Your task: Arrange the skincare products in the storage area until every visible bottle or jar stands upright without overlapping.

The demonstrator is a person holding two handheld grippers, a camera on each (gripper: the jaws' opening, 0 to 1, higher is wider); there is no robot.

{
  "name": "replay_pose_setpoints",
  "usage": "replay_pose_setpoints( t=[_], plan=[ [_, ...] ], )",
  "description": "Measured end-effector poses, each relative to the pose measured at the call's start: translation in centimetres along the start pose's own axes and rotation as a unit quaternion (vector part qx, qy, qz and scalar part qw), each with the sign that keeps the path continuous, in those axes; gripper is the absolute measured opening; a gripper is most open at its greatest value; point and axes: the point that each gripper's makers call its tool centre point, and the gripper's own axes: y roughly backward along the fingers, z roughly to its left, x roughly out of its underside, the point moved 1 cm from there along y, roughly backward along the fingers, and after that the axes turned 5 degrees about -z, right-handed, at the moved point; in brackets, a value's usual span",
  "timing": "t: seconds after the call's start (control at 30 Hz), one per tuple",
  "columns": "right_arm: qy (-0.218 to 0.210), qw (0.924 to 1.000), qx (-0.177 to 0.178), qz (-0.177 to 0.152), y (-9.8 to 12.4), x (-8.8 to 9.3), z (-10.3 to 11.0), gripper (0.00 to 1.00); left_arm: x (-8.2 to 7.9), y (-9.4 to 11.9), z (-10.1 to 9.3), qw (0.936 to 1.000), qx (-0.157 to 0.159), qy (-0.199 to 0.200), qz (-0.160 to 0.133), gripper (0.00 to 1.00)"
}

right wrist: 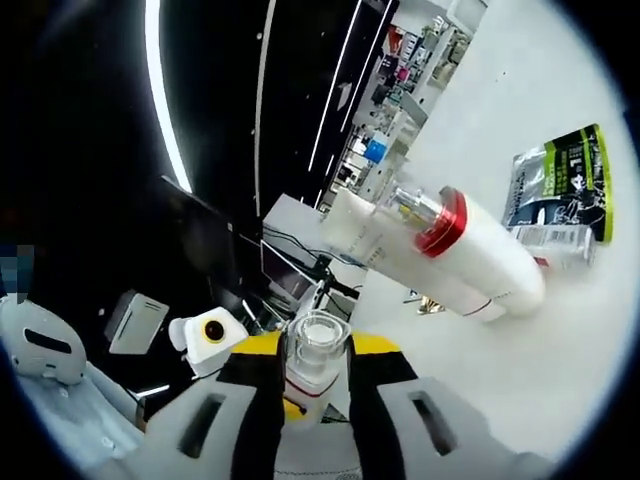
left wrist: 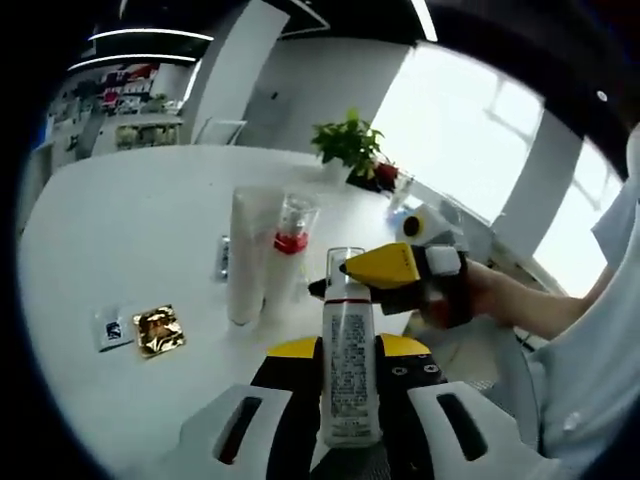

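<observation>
My left gripper [left wrist: 350, 350] is shut on a white bottle [left wrist: 348, 385] with a printed label, held above the white table [left wrist: 120, 230]. The bottle's clear cap [left wrist: 346, 264] points away from me. My right gripper [left wrist: 388, 272] comes in from the right with its yellow jaws at that cap. In the right gripper view, the right gripper [right wrist: 316, 348] is closed around the clear cap [right wrist: 316, 372], which has a red band beneath it. Behind, a white tube [left wrist: 244, 260] and a bottle with a red collar [left wrist: 291, 240] stand upright side by side.
A gold sachet [left wrist: 160, 330] and a white sachet [left wrist: 113, 328] lie at the left front of the table. A potted plant [left wrist: 350, 145] stands at the far edge. A green-and-black packet [right wrist: 565, 185] and a small box [right wrist: 550, 238] lie by the tube [right wrist: 480, 265].
</observation>
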Motion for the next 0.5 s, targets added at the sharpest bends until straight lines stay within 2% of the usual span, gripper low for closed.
replay_pose_setpoints(
  t=[0.2,0.33,0.5],
  plan=[
    [0.024,0.9997,0.003,0.004,-0.3,0.0,0.5,0.22,0.4,-0.3,0.1,0.9999,-0.002,-0.009,0.011,0.16],
    [0.062,0.9979,0.008,0.017,-0.6,-0.1,0.9,0.21,0.5,-0.3,0.2,0.9998,-0.003,-0.013,0.015,0.16],
    [0.113,0.9928,0.017,0.037,-1.1,0.1,1.1,0.21,1.0,-0.6,0.5,0.9986,-0.016,-0.039,0.03,0.16]
  ],
)
